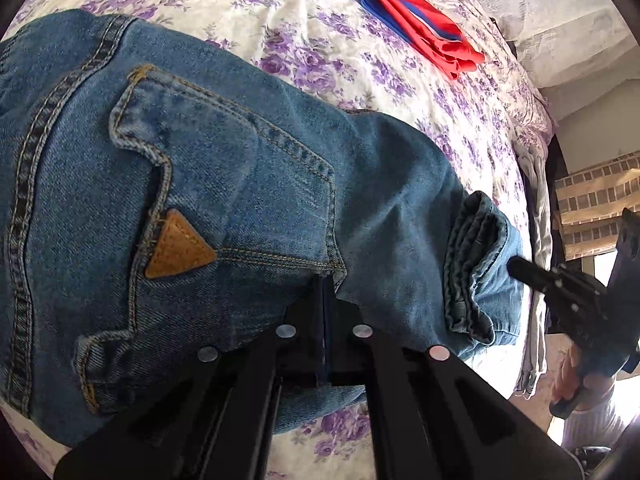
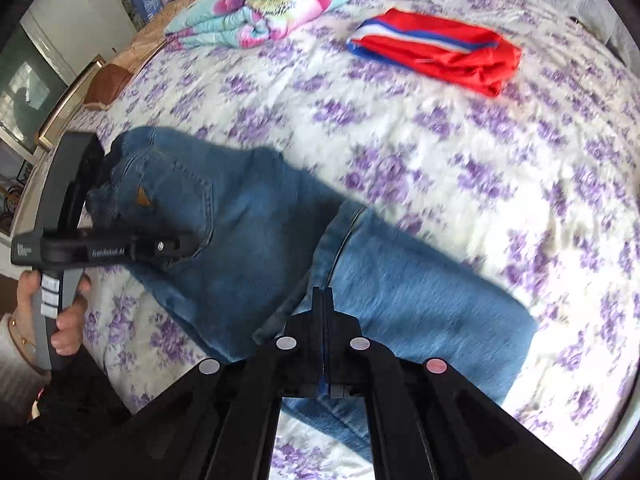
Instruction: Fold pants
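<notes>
Blue jeans [image 1: 224, 200] lie on the flowered bedsheet [image 1: 320, 32], back pocket with a tan triangle patch up. My left gripper [image 1: 325, 280] is shut, its jaws together and pressed on the denim beside the pocket seam. In the right wrist view the jeans [image 2: 256, 216] lie folded, with a leg layer [image 2: 420, 292] turned back over them. My right gripper [image 2: 323, 292] is shut on that leg's hem edge. The right gripper also shows in the left view [image 1: 516, 266], touching the bunched hems. The left gripper shows in the right view [image 2: 188, 246] on the waist end.
A folded red, white and blue garment [image 2: 436, 50] lies farther up the bed, also in the left view [image 1: 416, 20]. A flowered pillow [image 2: 276, 0] sits at the head. The bed edge [image 1: 536, 216] runs along the right, with a curtain [image 1: 596, 200] beyond.
</notes>
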`<state>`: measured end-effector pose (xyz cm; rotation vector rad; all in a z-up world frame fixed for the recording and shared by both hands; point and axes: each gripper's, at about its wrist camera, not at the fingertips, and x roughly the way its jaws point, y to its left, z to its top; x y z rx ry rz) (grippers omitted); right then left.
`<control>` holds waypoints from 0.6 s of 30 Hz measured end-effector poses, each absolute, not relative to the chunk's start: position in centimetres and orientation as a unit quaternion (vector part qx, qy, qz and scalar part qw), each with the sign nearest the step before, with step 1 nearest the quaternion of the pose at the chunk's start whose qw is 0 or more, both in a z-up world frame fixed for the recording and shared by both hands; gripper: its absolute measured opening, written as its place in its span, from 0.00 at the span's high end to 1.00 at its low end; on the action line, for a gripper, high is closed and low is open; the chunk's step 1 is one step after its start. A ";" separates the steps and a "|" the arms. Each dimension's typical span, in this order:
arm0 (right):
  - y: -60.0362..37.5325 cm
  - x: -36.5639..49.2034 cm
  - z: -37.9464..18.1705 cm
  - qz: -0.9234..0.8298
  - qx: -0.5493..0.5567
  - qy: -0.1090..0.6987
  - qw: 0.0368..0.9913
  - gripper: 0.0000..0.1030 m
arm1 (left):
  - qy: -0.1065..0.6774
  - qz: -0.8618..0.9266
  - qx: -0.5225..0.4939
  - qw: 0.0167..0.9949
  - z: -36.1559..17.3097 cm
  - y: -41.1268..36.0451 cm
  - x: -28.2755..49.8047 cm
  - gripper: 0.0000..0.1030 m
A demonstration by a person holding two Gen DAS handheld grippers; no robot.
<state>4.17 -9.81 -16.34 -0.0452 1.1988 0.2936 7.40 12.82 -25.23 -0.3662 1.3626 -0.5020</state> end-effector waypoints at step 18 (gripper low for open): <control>-13.3 1.0 -16.2 0.087 0.038 0.565 0.820 0.97 | 0.529 -0.038 -0.321 0.785 -16.6 27.4 2.1 0.24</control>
